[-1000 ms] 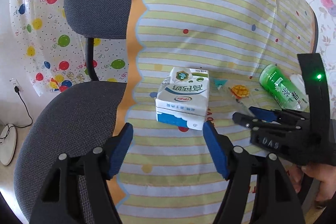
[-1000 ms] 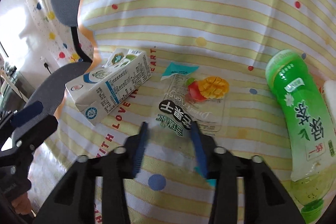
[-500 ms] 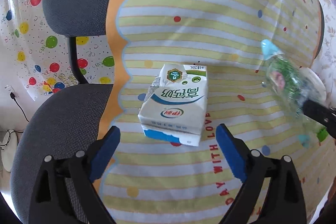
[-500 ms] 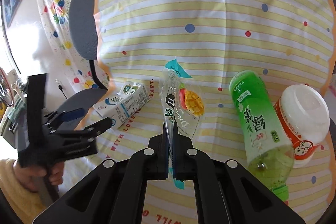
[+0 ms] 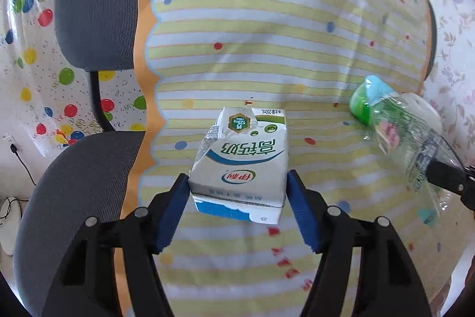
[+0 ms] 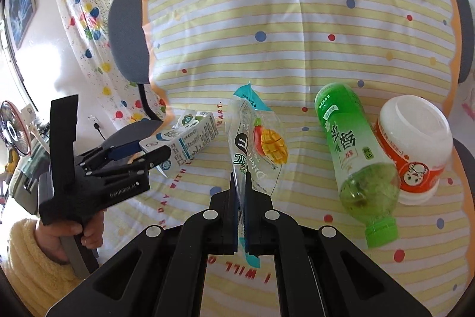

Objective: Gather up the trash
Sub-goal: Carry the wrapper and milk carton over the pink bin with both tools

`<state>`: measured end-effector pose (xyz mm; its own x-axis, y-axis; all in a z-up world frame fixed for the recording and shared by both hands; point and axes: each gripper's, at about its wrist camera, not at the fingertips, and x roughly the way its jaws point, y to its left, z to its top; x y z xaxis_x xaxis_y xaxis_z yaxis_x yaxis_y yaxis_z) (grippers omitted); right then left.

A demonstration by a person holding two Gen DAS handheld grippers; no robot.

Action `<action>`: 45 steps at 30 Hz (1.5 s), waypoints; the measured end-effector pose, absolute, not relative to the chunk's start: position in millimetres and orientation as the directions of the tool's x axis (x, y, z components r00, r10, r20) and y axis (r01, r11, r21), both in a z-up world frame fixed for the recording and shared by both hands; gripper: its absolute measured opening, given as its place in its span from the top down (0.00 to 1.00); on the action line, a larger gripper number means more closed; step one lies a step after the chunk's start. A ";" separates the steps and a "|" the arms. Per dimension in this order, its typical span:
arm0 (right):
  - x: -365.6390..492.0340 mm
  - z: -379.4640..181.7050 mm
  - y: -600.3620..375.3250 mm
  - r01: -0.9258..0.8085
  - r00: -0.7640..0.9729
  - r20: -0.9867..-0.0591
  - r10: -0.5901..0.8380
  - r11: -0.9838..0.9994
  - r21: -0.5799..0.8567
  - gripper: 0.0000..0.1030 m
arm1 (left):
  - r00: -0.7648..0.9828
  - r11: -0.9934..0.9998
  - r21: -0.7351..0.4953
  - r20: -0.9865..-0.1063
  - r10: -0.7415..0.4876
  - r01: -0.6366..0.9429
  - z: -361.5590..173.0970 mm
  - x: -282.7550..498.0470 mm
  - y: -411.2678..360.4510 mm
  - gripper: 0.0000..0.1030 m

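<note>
A white and blue milk carton (image 5: 240,162) lies on the striped tablecloth (image 5: 267,20). My left gripper (image 5: 237,183) is closing around it, its blue pads (image 5: 178,207) touching both sides of the carton. The right wrist view shows the same carton (image 6: 190,135) between the left gripper's fingers (image 6: 148,150). My right gripper (image 6: 241,186) is shut on a clear dried-mango wrapper (image 6: 258,138) and holds it up above the table. In the left wrist view that wrapper (image 5: 406,135) hangs at the right.
A green tea bottle (image 6: 353,144) lies on its side beside a white and orange instant-noodle cup (image 6: 415,144) at the right. A grey office chair (image 5: 89,5) stands at the table's left edge. A hand in a yellow sleeve (image 6: 74,230) grips the left tool.
The left jaws first widened, then moved forward and closed around the carton. The right gripper shut on the mango wrapper and lifted it off the table.
</note>
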<state>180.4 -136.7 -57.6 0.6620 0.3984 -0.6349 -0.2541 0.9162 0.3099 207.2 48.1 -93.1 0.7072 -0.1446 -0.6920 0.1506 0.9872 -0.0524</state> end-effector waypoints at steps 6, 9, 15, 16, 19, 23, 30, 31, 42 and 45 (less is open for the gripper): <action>135.5 -43.3 -152.4 -0.238 0.674 -0.618 0.405 0.911 0.337 0.97 | 0.760 0.991 -0.060 -0.637 -0.131 0.121 -53.5 136.7 28.1 0.37; 111.0 -43.3 -161.7 -0.225 0.676 -0.619 0.399 0.912 0.342 0.97 | 0.764 0.987 -0.096 -0.624 -0.162 0.130 -45.9 106.1 18.3 0.37; 63.8 -49.6 -186.5 -0.182 0.687 -0.619 0.380 0.915 0.359 0.97 | 0.765 0.977 -0.084 -0.610 -0.204 0.194 -44.9 52.3 -16.8 0.37; 57.7 -49.9 -189.9 -0.176 0.691 -0.617 0.376 0.916 0.362 0.97 | 0.765 0.975 -0.082 -0.609 -0.211 0.204 -45.6 48.2 -19.8 0.37; 30.9 -52.4 -206.1 -0.144 0.710 -0.611 0.350 0.921 0.361 0.97 | 0.767 0.968 -0.069 -0.598 -0.233 0.241 -46.3 29.8 -36.1 0.37; -8.5 -58.7 -238.3 -0.080 0.730 -0.608 0.311 0.923 0.376 0.96 | 0.751 0.944 -0.086 -0.585 -0.308 0.320 -47.9 6.7 -64.3 0.37; -72.9 -65.5 -292.2 0.064 0.759 -0.619 0.201 0.923 0.379 0.96 | 0.725 0.881 -0.070 -0.540 -0.428 0.467 -29.6 -17.7 -119.5 0.37; -80.6 -64.9 -297.8 0.081 0.762 -0.620 0.187 0.922 0.378 0.96 | 0.724 0.870 -0.071 -0.525 -0.448 0.487 -22.8 -21.2 -125.7 0.37; -151.6 -95.0 -353.7 0.290 0.740 -0.671 0.049 0.876 0.384 0.92 | 0.606 0.752 -0.097 -0.529 -0.594 0.652 -48.2 -61.0 -205.9 0.36; -161.5 -115.2 -363.5 0.348 0.705 -0.709 0.012 0.865 0.361 0.92 | 0.566 0.727 -0.090 -0.566 -0.600 0.681 -72.8 -69.2 -224.4 0.36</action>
